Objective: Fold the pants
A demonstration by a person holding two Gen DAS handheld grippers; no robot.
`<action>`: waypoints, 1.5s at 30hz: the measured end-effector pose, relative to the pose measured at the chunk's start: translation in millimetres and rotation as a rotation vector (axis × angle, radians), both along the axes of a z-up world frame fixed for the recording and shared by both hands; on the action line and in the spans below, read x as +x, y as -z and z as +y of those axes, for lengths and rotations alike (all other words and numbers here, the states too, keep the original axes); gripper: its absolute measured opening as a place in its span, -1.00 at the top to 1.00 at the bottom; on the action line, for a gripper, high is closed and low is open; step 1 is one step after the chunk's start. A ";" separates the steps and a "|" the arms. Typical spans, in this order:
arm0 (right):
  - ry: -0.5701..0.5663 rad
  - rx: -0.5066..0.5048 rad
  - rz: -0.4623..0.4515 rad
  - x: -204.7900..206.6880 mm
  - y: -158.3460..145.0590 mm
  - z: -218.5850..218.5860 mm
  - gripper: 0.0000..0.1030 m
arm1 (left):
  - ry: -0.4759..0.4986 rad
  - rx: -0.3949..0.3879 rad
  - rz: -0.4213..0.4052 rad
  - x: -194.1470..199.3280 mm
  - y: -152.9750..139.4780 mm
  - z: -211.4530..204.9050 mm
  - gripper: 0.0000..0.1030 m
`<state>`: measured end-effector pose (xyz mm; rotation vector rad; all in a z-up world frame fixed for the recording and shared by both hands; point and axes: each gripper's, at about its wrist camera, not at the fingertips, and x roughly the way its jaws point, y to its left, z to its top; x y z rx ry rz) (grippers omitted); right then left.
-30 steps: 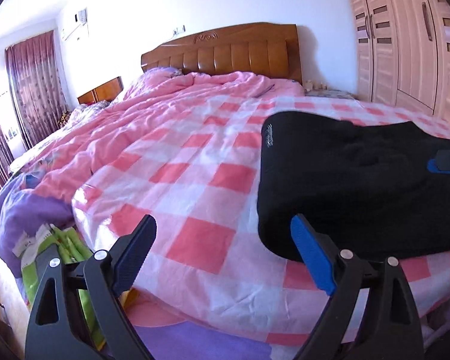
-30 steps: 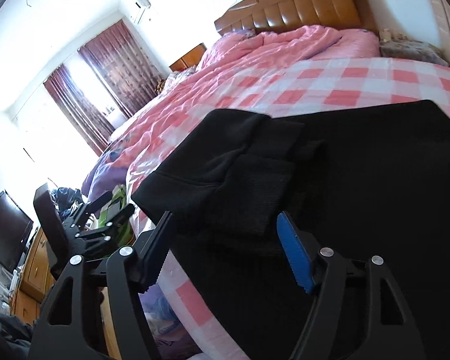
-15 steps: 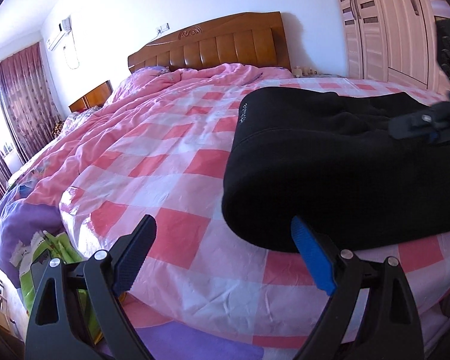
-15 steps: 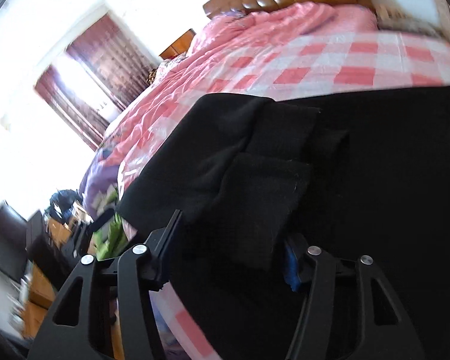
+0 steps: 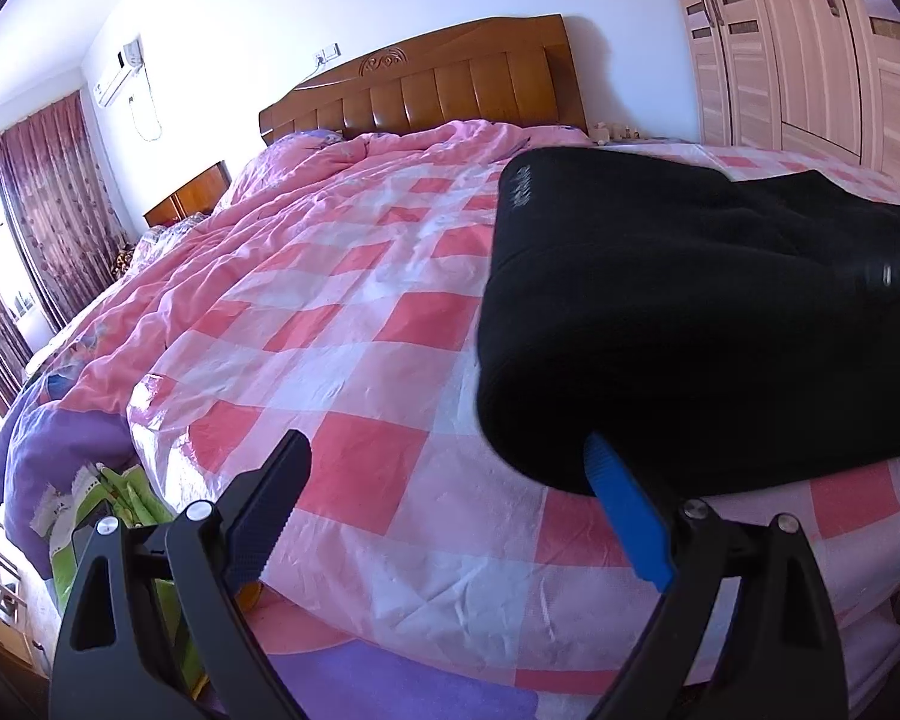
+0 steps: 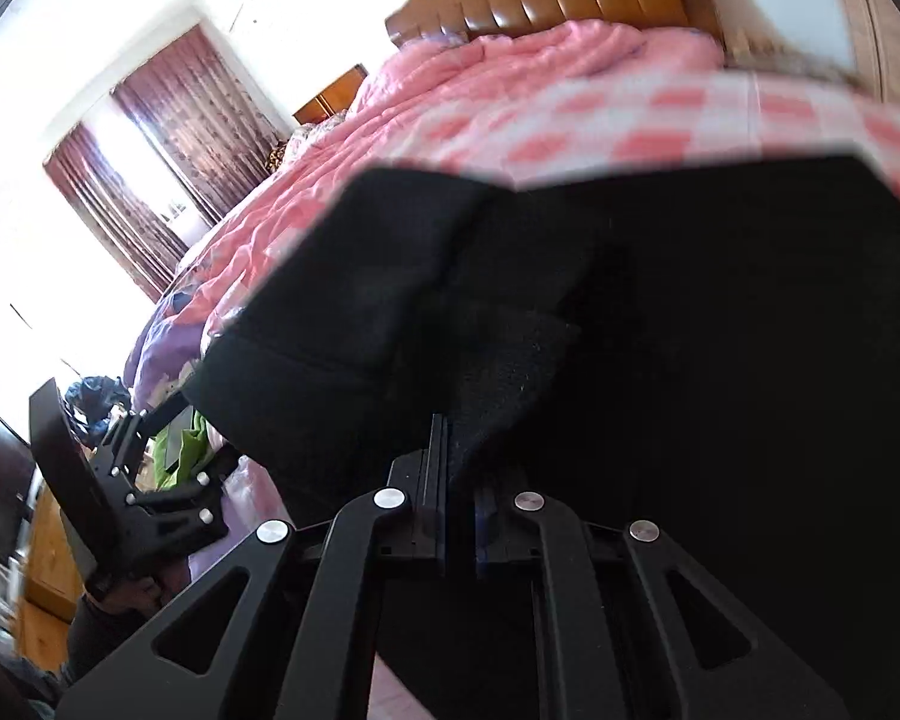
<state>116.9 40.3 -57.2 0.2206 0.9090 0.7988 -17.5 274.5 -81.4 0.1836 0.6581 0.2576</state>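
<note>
Black pants [image 5: 690, 324] lie folded on the pink checked bedspread [image 5: 354, 324], at the right of the left wrist view. My left gripper [image 5: 444, 480] is open, low at the bed's near edge, its blue finger just under the pants' near fold. In the right wrist view the pants [image 6: 720, 330] fill the frame. My right gripper [image 6: 459, 468] is shut on a flap of the black fabric. The left gripper [image 6: 126, 480] also shows there, at the far left.
A wooden headboard [image 5: 426, 90] stands at the back, a wardrobe [image 5: 798, 42] at the right. Maroon curtains [image 5: 48, 204] hang at the left. A purple quilt edge [image 5: 60, 438] and a green bag [image 5: 120, 498] sit beside the bed's near left corner.
My right gripper moved onto the pants and closed on a fabric flap. My left gripper moved closer to the pants' near fold and stayed open.
</note>
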 end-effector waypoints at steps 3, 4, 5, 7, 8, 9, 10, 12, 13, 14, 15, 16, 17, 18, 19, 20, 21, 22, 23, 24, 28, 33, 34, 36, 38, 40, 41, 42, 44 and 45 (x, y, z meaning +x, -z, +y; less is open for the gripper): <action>0.016 0.024 0.022 4.4 -3.1 -5.3 0.47 | -0.011 0.004 0.001 1.9 0.0 2.4 -0.84; 0.018 0.013 0.033 4.5 -5.8 -6.7 0.39 | -0.014 0.007 0.001 2.2 0.2 2.6 -0.84; 0.017 0.014 0.033 3.7 -8.3 -9.1 0.14 | -0.018 0.008 0.002 2.3 0.2 3.5 -0.84; 0.019 0.016 0.015 -2.8 -15.6 -15.8 -0.61 | -0.023 0.008 0.003 2.2 0.5 5.2 -0.84; 0.023 0.014 0.001 -7.0 -19.0 -19.8 -0.79 | -0.027 0.008 0.003 2.0 0.9 6.4 -0.84; 0.024 0.015 -0.008 -10.1 -21.1 -23.1 -0.79 | -0.029 0.007 0.003 1.6 1.2 6.4 -0.84; 0.024 0.010 0.004 -11.6 -20.9 -25.8 -0.79 | -0.031 0.004 0.002 1.1 2.1 7.4 -0.84; 0.024 0.014 0.043 -7.6 -17.3 -29.1 -0.79 | -0.037 0.001 0.006 1.3 4.8 8.7 -0.84; 0.020 0.020 0.071 -2.4 -13.0 -28.0 -0.79 | -0.038 0.000 0.007 1.2 5.6 8.8 -0.84; 0.005 0.022 0.105 2.4 -7.9 -24.7 -0.79 | -0.041 -0.001 0.009 1.4 6.1 8.5 -0.84; -0.008 0.024 0.120 4.9 -5.1 -21.9 -0.79 | -0.043 0.000 0.008 1.1 5.9 8.6 -0.84; -0.019 0.013 0.103 7.7 -5.2 -15.6 -0.79 | -0.045 0.002 0.006 0.5 5.1 8.2 -0.84; -0.034 -0.008 0.095 8.2 -7.3 -9.0 -0.79 | -0.046 0.005 0.002 -0.3 4.0 8.1 -0.84; -0.046 -0.021 0.091 11.1 -8.8 -2.6 -0.79 | -0.046 0.006 -0.001 -0.6 2.9 8.1 -0.84; -0.057 -0.013 0.103 18.4 -9.9 4.0 -0.77 | -0.046 0.008 -0.005 -1.7 1.7 8.3 -0.84; -0.068 0.000 0.120 24.4 -9.5 8.6 -0.67 | -0.048 0.009 -0.010 -2.5 0.6 8.9 -0.84; -0.078 0.005 0.132 29.6 -8.5 13.7 -0.49 | -0.050 0.006 -0.014 -3.4 -0.3 9.9 -0.84; -0.080 -0.012 0.129 34.3 -8.3 20.2 -0.39 | -0.051 0.000 -0.016 -4.2 -0.8 10.6 -0.84; -0.082 -0.016 0.124 36.1 -9.1 24.2 -0.03 | -0.051 -0.003 -0.017 -4.9 -1.2 11.4 -0.84; -0.079 -0.005 0.129 38.1 -9.1 25.6 0.38 | -0.051 -0.003 -0.017 -5.4 -1.5 11.9 -0.84; -0.069 0.043 0.070 27.6 -19.1 19.0 0.57 | -0.041 -0.005 -0.015 -9.1 -1.5 11.9 -0.84; -0.060 0.058 -0.047 19.8 -57.9 20.2 0.59 | -0.004 -0.055 -0.016 -8.8 -4.7 7.1 -0.85; -0.063 0.063 -0.079 17.2 -69.1 20.6 0.59 | 0.007 -0.068 -0.018 -6.2 -7.2 4.0 -0.85; -0.074 0.069 -0.138 10.8 -89.5 19.5 0.59 | 0.021 -0.078 -0.013 0.7 -9.0 -1.1 -0.87; -0.077 0.078 -0.172 4.7 -102.7 16.5 0.60 | 0.030 -0.076 -0.004 13.9 -8.8 -5.1 -0.87; -0.069 0.087 -0.212 -2.9 -115.6 10.5 0.60 | -0.007 -0.024 0.024 29.7 -5.4 -6.5 -0.87; -0.059 0.090 -0.232 -6.9 -121.4 5.1 0.60 | -0.028 0.006 0.032 35.6 -3.3 -5.7 -0.95; -0.043 0.095 -0.252 -11.9 -125.8 -5.5 0.60 | -0.040 0.011 0.033 40.7 -2.8 -2.9 -0.97; -0.011 0.085 -0.269 -14.2 -124.8 -22.5 0.60 | -0.049 -0.084 0.027 43.9 -7.5 8.1 -0.97; 0.005 0.072 -0.271 -16.9 -119.9 -30.8 0.60 | -0.052 -0.135 0.013 42.3 -10.6 12.2 -0.97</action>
